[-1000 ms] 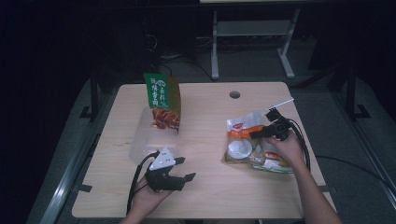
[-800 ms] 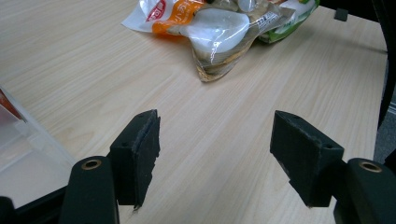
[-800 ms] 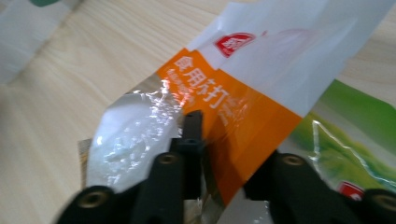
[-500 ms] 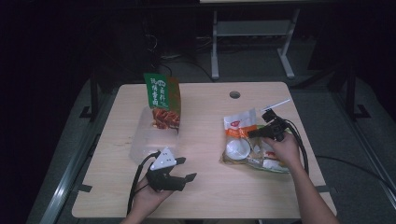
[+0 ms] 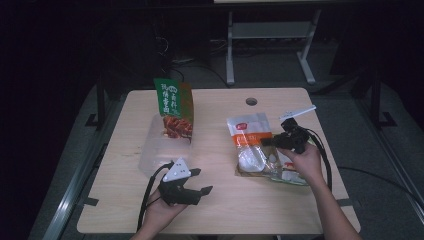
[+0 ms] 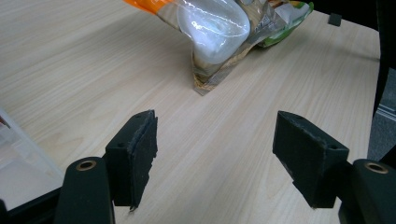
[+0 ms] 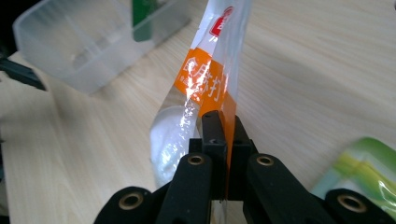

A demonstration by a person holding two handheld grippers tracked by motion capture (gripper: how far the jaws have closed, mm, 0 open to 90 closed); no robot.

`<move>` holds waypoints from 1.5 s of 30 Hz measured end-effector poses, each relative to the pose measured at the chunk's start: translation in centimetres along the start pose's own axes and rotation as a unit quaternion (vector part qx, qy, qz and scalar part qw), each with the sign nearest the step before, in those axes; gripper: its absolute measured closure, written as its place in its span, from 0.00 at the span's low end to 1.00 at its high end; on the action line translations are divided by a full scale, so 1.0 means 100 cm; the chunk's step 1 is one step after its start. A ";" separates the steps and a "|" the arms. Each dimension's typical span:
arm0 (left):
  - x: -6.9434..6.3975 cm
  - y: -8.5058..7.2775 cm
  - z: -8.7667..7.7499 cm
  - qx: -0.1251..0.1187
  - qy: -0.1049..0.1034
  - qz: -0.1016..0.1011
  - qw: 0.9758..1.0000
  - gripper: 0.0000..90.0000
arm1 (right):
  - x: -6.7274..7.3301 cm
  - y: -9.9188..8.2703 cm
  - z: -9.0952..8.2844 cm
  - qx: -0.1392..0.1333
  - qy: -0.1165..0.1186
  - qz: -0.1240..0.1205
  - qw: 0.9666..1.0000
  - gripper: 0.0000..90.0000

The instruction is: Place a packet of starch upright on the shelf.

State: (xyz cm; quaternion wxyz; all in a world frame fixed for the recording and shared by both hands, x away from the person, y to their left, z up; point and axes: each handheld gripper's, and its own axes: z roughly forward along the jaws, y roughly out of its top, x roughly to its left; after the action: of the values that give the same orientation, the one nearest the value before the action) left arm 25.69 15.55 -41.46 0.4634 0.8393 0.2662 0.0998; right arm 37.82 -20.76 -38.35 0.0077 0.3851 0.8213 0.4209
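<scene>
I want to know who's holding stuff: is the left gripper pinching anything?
No, the left gripper has its jaws wide apart with just bare table between them.

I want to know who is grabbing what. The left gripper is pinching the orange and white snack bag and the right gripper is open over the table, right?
No, it is the other way round. In the right gripper view, the right gripper is shut on the orange and white snack bag. In the left gripper view, the left gripper is open over the table.
</scene>
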 end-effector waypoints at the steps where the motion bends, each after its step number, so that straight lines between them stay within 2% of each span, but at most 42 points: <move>1: 0.000 0.000 0.000 -0.001 0.000 -0.001 1.000 0.33 | 0.003 0.000 -0.001 -0.004 0.003 -0.006 1.000 1.00; 13: -0.001 0.000 0.002 -0.001 -0.002 -0.001 1.000 0.33 | 0.032 -0.002 -0.011 -0.029 0.026 -0.055 0.998 1.00; 17: -0.001 0.000 0.004 0.001 -0.005 -0.003 1.000 0.33 | 0.047 -0.001 -0.012 -0.036 0.031 -0.077 0.996 1.00; 24: -0.001 0.000 0.006 0.004 -0.006 0.002 1.000 0.32 | 0.066 0.001 -0.007 -0.043 0.060 -0.102 0.992 1.00; 33: -0.002 0.000 0.010 0.004 -0.005 -0.006 1.000 0.30 | 0.088 -0.005 0.002 -0.064 0.123 -0.133 0.981 1.00; 35: -0.002 0.000 0.011 0.008 -0.014 -0.011 1.000 0.31 | 0.092 -0.008 0.006 -0.064 0.133 -0.144 0.979 1.00; 36: -0.001 0.000 0.013 0.010 -0.028 -0.020 0.999 0.34 | 0.094 -0.009 0.008 -0.063 0.133 -0.149 0.978 1.00; 40: 0.001 -0.001 0.016 0.009 -0.044 -0.036 0.998 0.44 | 0.098 -0.013 0.014 -0.056 0.149 -0.160 0.974 1.00; 41: 0.002 -0.001 0.016 0.011 -0.045 -0.035 0.998 0.45 | 0.100 -0.013 0.015 -0.056 0.155 -0.166 0.972 1.00; 42: 0.002 -0.001 0.017 0.008 -0.046 -0.046 0.998 0.47 | 0.101 -0.013 0.015 -0.058 0.158 -0.171 0.971 1.00; 45: 0.002 -0.002 0.016 0.002 -0.049 -0.050 0.998 0.61 | 0.107 -0.013 0.016 -0.059 0.168 -0.181 0.967 1.00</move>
State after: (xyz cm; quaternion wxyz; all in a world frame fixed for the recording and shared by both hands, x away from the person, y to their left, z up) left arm 26.44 14.57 -42.47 0.4784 0.8298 0.2852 0.0348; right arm 29.96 -13.32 -36.96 -0.0311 0.1526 0.8405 0.5189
